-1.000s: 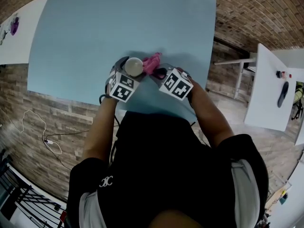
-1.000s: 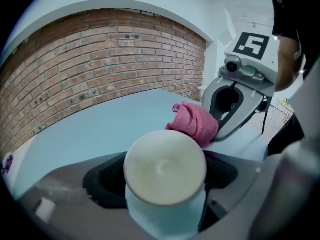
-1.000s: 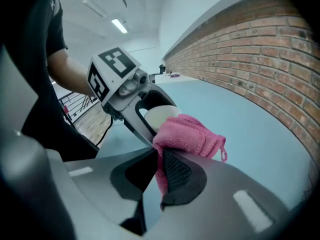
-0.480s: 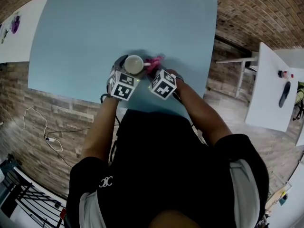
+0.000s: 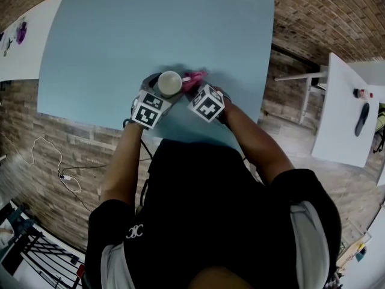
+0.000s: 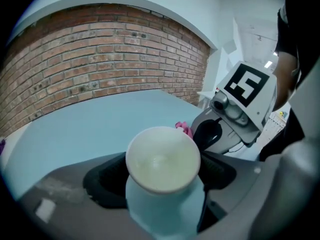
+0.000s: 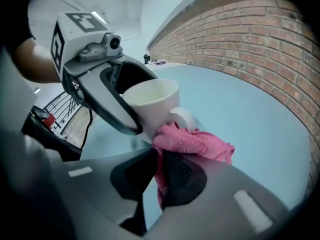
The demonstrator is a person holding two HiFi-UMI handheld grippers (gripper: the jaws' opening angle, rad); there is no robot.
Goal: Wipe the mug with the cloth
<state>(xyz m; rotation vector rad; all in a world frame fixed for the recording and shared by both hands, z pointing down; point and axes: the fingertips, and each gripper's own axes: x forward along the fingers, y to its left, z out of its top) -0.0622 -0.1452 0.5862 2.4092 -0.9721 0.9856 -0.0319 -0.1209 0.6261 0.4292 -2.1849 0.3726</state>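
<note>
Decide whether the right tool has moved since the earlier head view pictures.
Yes: the right tool shifted left across the table, closer to the mug.

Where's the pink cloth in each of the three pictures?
Head view: the pink terry cloth sits upper centre, just right of the white ceramic mug.
Left gripper view: only a corner of the cloth peeks past the mug's right rim.
Right gripper view: centre, pinched in the right tongs, against the mug's handle.
Shared landmark: the mug.
</note>
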